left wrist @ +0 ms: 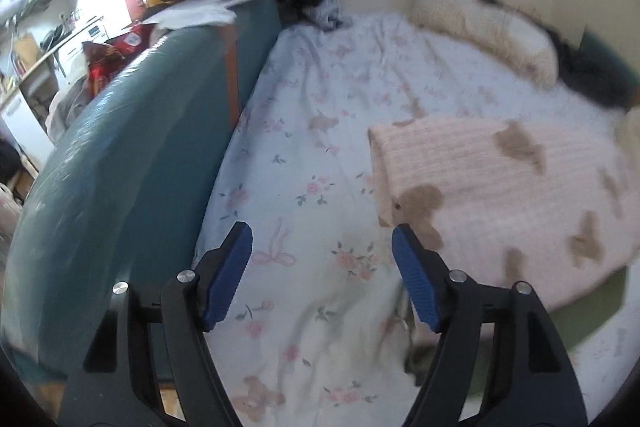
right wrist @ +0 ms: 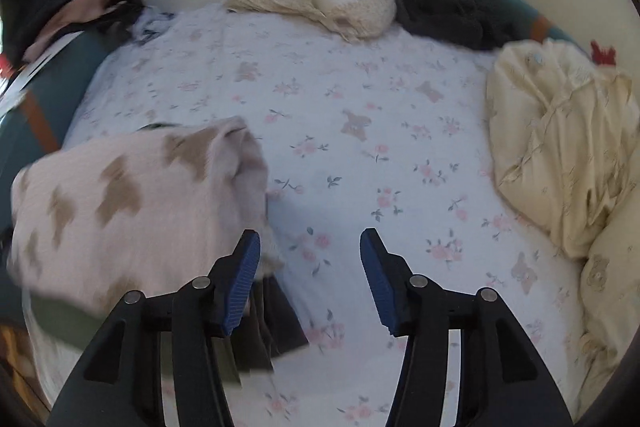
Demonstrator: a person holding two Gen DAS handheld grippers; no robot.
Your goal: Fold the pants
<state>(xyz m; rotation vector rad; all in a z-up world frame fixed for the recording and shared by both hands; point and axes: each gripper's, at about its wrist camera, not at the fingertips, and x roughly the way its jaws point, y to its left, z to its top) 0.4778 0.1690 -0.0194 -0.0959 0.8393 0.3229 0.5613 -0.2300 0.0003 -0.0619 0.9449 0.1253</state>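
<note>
Pants (right wrist: 132,203) folded on floral sheet (right wrist: 360,131) (cream duvet (right wrist: 560,139) nearby)

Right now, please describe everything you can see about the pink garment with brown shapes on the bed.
The pink garment looks like soft ribbed knit, pale pink with scattered brown bear-like patches. It lies folded into a thick, roughly rectangular bundle on the floral bed sheet, with a dark green cloth partly under it. The right wrist view shows one rounded, bunched end. Both the left gripper and right gripper are open beside it, not gripping it.
</note>
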